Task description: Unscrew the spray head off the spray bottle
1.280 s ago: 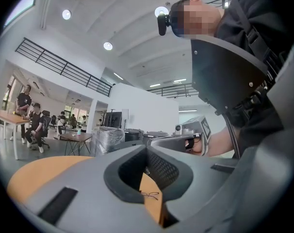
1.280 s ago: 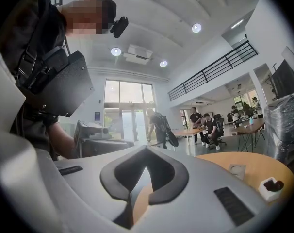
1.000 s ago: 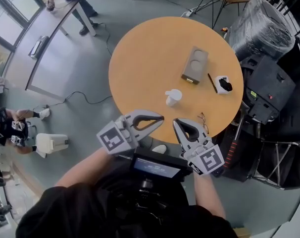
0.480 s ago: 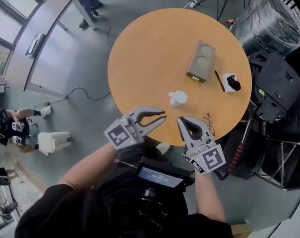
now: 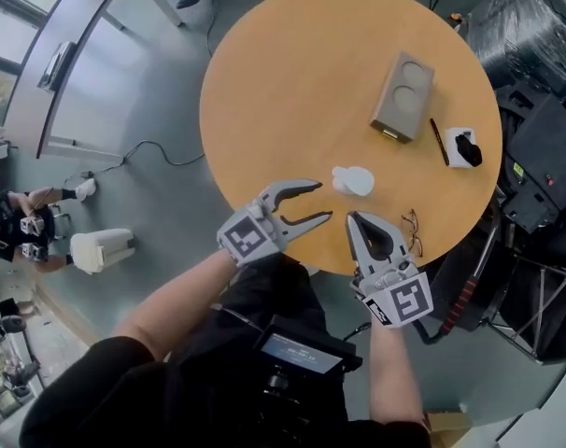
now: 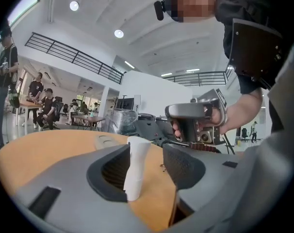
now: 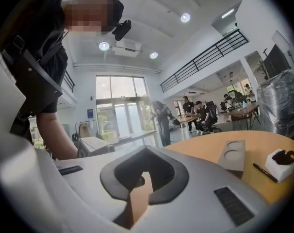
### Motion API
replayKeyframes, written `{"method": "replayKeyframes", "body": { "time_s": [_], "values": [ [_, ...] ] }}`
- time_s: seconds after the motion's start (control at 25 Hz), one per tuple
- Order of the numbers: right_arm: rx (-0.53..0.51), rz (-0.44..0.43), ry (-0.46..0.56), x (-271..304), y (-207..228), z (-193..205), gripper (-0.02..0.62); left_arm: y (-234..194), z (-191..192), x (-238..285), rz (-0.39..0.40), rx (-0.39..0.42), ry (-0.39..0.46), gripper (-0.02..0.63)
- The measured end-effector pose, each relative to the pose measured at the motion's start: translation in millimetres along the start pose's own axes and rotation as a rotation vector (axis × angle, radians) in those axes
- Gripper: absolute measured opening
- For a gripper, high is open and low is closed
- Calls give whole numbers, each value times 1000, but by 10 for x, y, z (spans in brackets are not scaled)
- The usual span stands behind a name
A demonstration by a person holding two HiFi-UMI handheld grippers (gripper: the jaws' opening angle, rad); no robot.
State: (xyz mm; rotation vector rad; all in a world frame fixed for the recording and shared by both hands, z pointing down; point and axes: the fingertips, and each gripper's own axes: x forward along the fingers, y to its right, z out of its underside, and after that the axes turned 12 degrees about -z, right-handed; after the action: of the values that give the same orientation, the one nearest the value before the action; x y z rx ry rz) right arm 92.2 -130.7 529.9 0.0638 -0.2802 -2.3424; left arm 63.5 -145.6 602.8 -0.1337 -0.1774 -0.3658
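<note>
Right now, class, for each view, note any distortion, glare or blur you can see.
Head view: fisheye bend towards the edges, even light on the table, barely any shadows. Left gripper view: black round vignette, lamps glare white, bottle sharp. Right gripper view: same vignette, windows brightest, slightly washed out.

Person wears a black short-sleeved top (image 5: 96,395); a black chest-mounted unit (image 5: 300,351) with a small lit bluish screen hangs at the front. The left tool (image 5: 321,202) and right tool (image 5: 351,218) have pale grey moulded shells, with black textured pads lining the inner faces of the jaws. Each carries a white cube printed with black square markers: left cube (image 5: 247,239), right cube (image 5: 401,301).
</note>
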Motion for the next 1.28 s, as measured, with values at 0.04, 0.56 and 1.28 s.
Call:
{"method": "replayKeyframes", "body": {
  "time_s": [0.04, 0.56, 1.28],
  "values": [
    [6, -1, 0, 34, 42, 57, -5, -33, 106, 60, 4, 0, -14, 229],
    [100, 1, -6, 59, 365, 694, -5, -285, 1213, 863, -2, 84, -113, 310],
    [150, 48, 28, -125, 540, 992, -5, -259, 1623, 1383, 9, 172, -159, 328]
  ]
}}
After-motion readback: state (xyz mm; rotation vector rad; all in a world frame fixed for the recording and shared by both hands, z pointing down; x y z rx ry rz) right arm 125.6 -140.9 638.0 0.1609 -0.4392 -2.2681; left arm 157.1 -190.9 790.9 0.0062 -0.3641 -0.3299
